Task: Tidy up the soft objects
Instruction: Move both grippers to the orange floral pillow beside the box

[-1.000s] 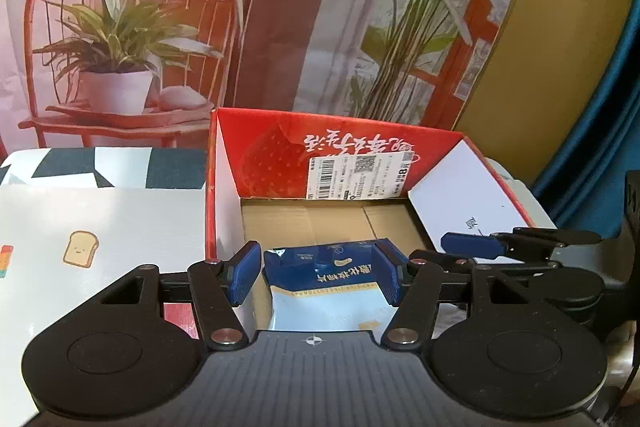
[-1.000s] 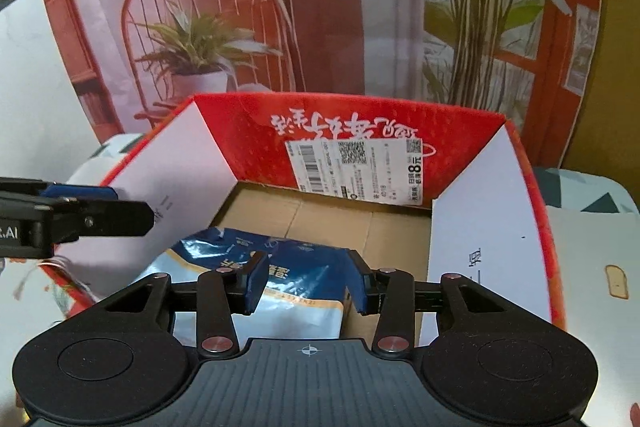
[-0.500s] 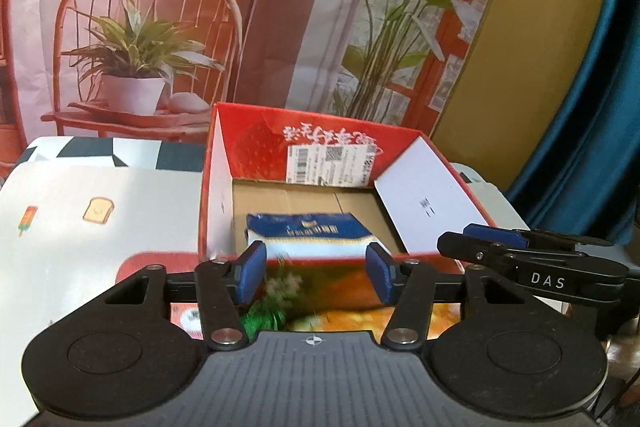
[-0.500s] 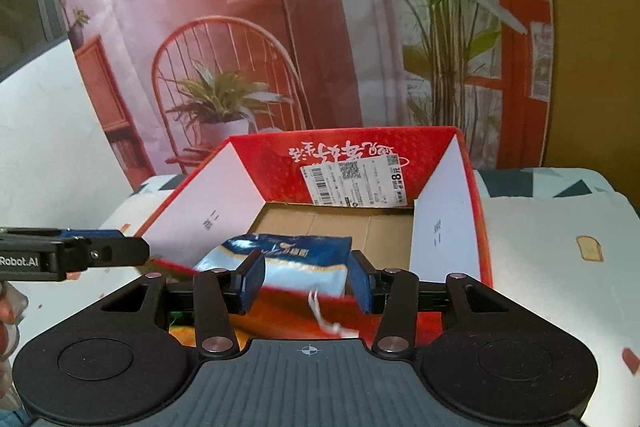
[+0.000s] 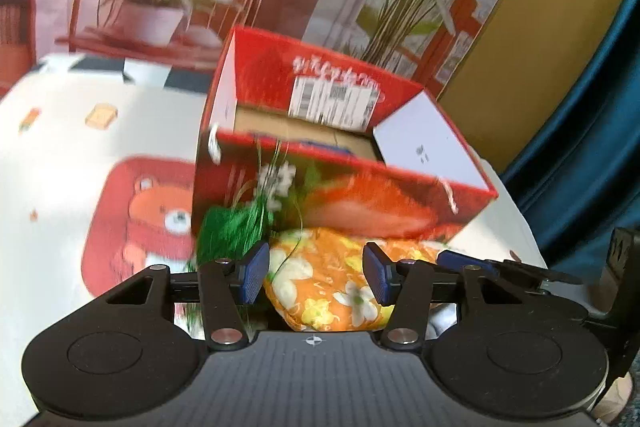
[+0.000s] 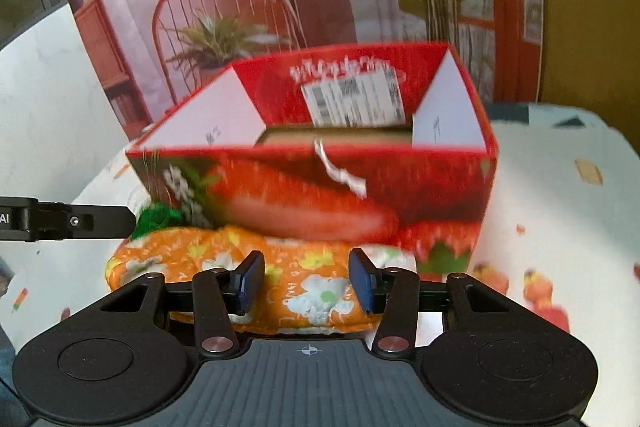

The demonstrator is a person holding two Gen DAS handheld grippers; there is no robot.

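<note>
Near side of box [image 5: 344, 195]: both grippers back out, blue pack left inside. Left gripper [image 5: 316, 277], just narrowing, and right gripper [image 6: 306, 285] both open, empty, above orange pillow [image 6: 248, 267], probably next.

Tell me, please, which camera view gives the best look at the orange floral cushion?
The right wrist view: the cushion shows nearly full width in front of the red box. The left wrist view shows only its middle, framed by the fingers, its ends hidden.
</note>
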